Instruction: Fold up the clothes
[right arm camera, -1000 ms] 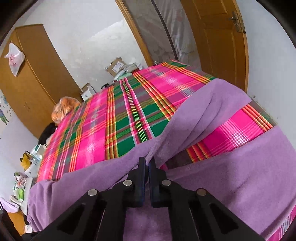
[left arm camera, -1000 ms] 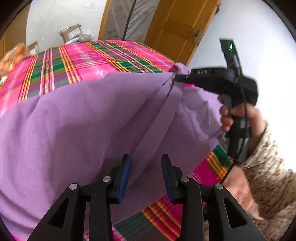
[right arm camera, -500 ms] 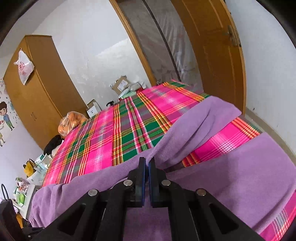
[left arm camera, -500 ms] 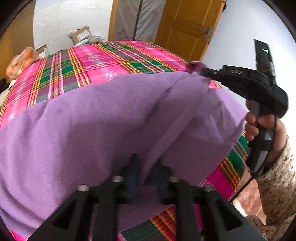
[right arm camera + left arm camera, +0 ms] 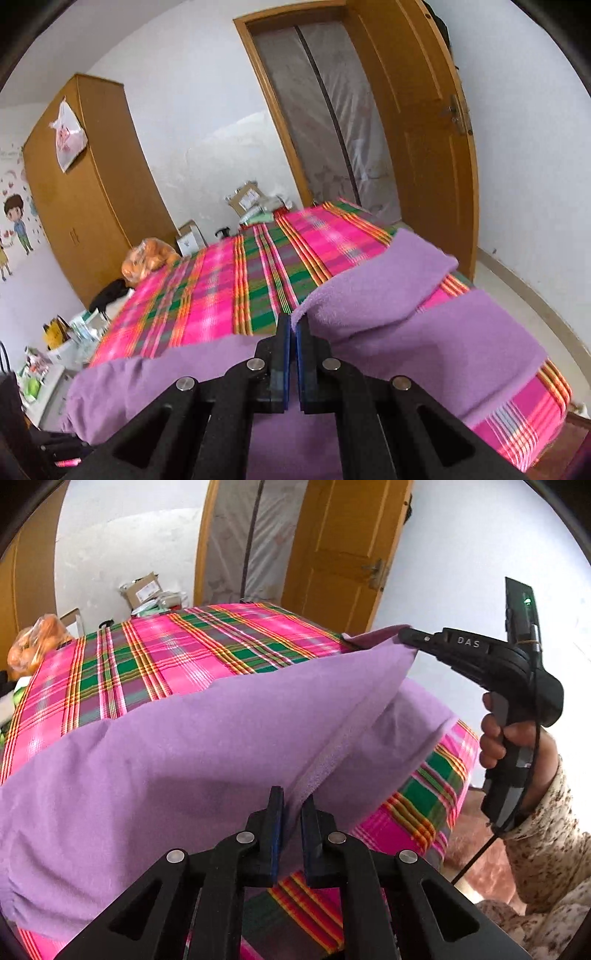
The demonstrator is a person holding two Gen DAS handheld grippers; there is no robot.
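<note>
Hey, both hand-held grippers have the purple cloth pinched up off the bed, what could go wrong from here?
1. The left hand-held gripper grips only a thin fold of the purple cloth, with its fingers not quite together, so that fold may slip out once pulled.
2. The right hand-held gripper clamps just the edge, so a tug might free it.
3. Much cloth lies bunched on the plaid bedsheet and drapes over its edge, so it may drag and fold crooked.

Purple cloth (image 5: pixel 192 738) lifted, draped over plaid bed.
</note>
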